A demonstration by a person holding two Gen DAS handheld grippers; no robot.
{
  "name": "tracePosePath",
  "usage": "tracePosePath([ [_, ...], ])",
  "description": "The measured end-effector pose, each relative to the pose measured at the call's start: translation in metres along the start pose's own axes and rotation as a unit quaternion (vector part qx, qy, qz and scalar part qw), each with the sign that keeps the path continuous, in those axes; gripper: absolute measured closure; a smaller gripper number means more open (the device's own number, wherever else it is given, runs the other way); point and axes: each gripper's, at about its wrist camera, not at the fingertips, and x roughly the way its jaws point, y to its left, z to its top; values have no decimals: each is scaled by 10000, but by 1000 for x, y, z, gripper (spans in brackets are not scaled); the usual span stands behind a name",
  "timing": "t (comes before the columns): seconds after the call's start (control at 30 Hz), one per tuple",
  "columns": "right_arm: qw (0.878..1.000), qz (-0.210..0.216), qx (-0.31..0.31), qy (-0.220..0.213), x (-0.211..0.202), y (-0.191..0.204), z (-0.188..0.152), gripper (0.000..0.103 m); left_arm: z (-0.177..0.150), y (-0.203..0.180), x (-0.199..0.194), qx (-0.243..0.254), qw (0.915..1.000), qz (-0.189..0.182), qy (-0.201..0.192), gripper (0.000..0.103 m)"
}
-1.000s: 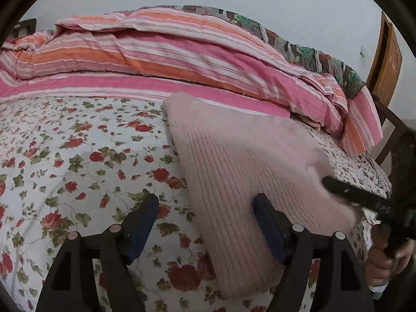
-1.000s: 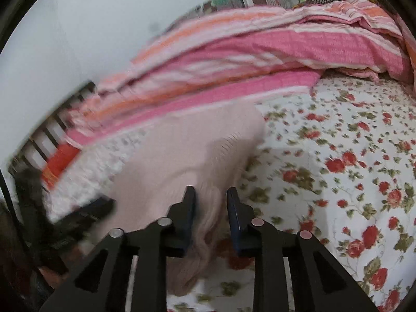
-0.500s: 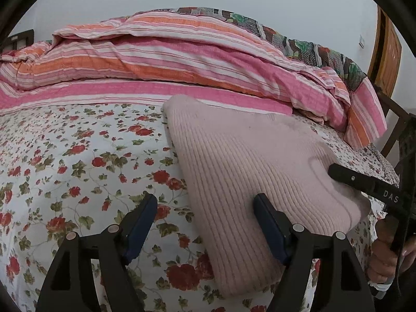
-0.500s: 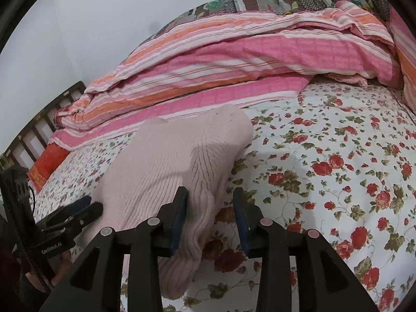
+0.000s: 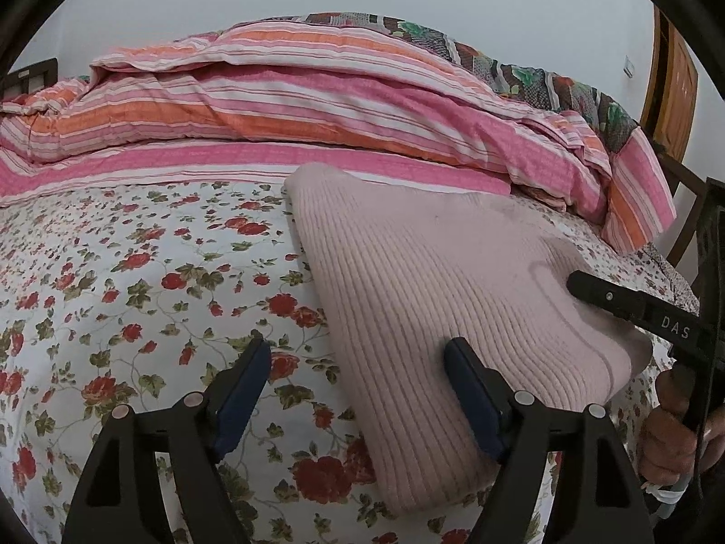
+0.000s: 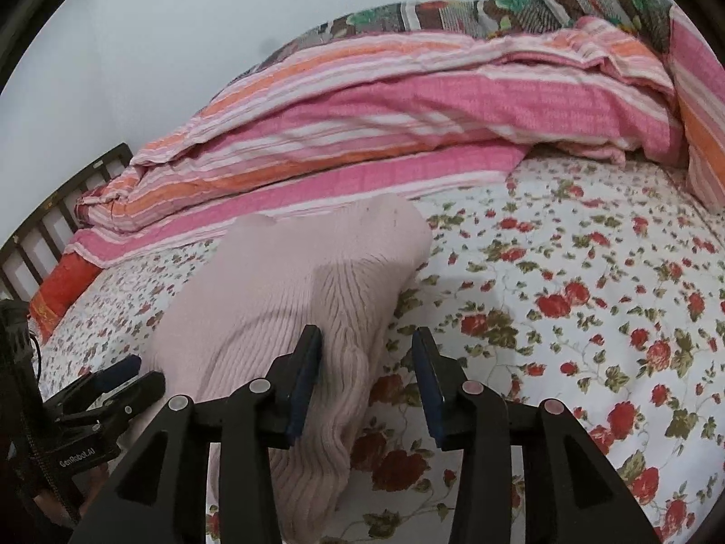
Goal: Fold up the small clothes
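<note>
Bed (image 5: 136, 281): it filled the room before me, its white sheet printed all over with red roses and green leaves.
Striped quilt (image 5: 317, 104): a heap in pink, orange and white lay bunched along the far side of the bed, against the pale wall.
Patterned blanket (image 6: 521, 9): dark, with green and red patches, it showed along the top of the quilt heap.
Headboard (image 6: 50, 226): dark wooden slats stood at one end of the bed, with an orange-red cushion (image 6: 63, 290) lying just beside them.
Pink sweater (image 5: 453, 299): the ribbed knit garment lay folded into a thick, roughly oblong bundle on the sheet, its far end touching the edge of the quilt and its near end towards the two tools.
Right tongs (image 6: 367, 376): they were spread apart and gripped nothing; the left finger (image 6: 306, 376) lay over the sweater's near end, while the other hung over the bare sheet just beside the bundle.
Left tongs (image 5: 358, 390): these too gaped wide and held nothing, with the right pad (image 5: 471, 399) against the sweater's long edge and the other pad over the roses.
Seen across: from the left camera, the right tool's black finger lay over the sweater's near corner, with the holder's hand (image 5: 670, 444) below it.
</note>
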Motion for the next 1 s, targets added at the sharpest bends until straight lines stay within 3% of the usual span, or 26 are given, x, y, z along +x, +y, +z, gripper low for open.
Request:
tracePosePath([
  [1.0,10000,51,17,-7,1,1,-3,60,-2,0,1,6,9999,93,-48,18],
])
